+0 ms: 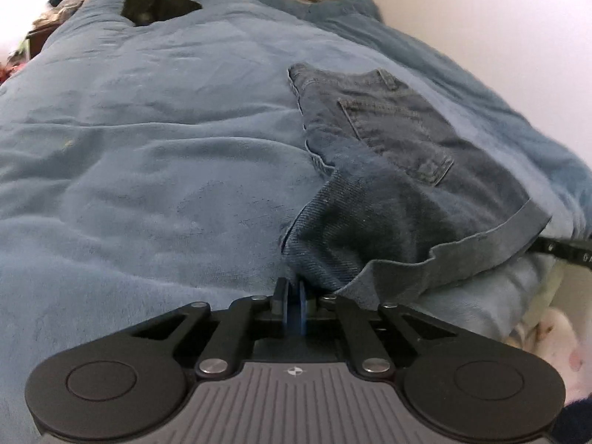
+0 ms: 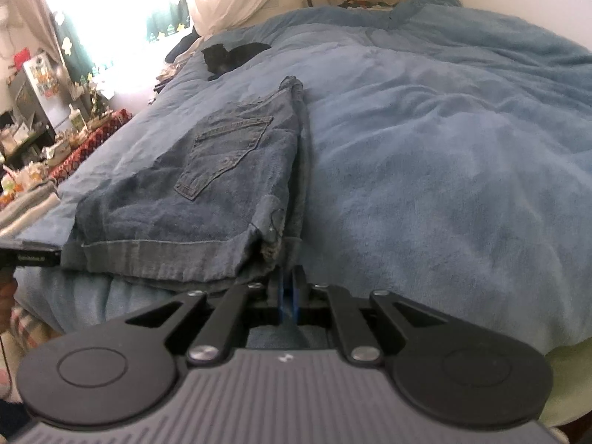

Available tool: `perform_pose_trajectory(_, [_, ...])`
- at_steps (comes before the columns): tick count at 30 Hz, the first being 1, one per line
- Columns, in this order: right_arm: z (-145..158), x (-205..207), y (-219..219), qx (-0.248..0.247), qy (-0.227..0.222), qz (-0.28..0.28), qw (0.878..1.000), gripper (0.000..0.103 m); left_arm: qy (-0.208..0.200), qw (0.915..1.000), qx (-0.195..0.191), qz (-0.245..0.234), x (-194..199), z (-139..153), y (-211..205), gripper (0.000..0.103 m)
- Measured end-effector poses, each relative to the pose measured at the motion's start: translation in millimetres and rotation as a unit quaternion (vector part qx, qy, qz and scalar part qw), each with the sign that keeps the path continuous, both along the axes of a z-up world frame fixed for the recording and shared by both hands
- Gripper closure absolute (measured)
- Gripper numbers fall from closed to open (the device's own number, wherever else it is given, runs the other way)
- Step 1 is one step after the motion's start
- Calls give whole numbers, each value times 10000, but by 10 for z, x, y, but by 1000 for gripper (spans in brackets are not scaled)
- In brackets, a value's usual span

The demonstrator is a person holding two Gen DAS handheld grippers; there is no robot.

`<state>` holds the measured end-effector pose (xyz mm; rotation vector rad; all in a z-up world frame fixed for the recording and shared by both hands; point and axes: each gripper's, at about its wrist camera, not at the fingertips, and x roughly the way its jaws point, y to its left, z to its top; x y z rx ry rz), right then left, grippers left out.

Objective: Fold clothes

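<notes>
On the blue blanket (image 1: 148,148) lie folded jean shorts (image 1: 388,148), and the left gripper (image 1: 294,292) and right gripper (image 2: 288,281) each pinch the hem at 6 o'clock.

The denim shorts (image 1: 384,170) hide their own lower layers, and in the left wrist view their near corner disappears behind the left gripper (image 1: 295,288), whose blue pads all but meet, so whether cloth sits between them cannot be told. The right gripper (image 2: 288,285) likewise covers the hem corner below centre. A black shape (image 2: 233,57) at the upper left of the blanket (image 2: 425,148) is too dark to identify. The clutter (image 2: 40,118) at the left edge is blurred, and the window glare washes out the upper left.
</notes>
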<state>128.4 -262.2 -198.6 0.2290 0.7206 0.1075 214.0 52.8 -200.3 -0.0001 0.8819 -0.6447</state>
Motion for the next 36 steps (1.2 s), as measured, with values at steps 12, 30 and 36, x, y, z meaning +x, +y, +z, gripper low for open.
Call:
perform_pose_trajectory(12, [184,-50,-142,-65,75,44,9999,103,544,9971,-528,119,-360,266,263,98])
perform_pose_trajectory(30, [51,-160,-114,242,-226,63,9994,63,248,9990,-356,-120,-717,341,250,81])
perform_pose_trajectory(36, [72,6,-91,291,-189,-14,9994,62,351,9976,-593,61,-569,434,155,61])
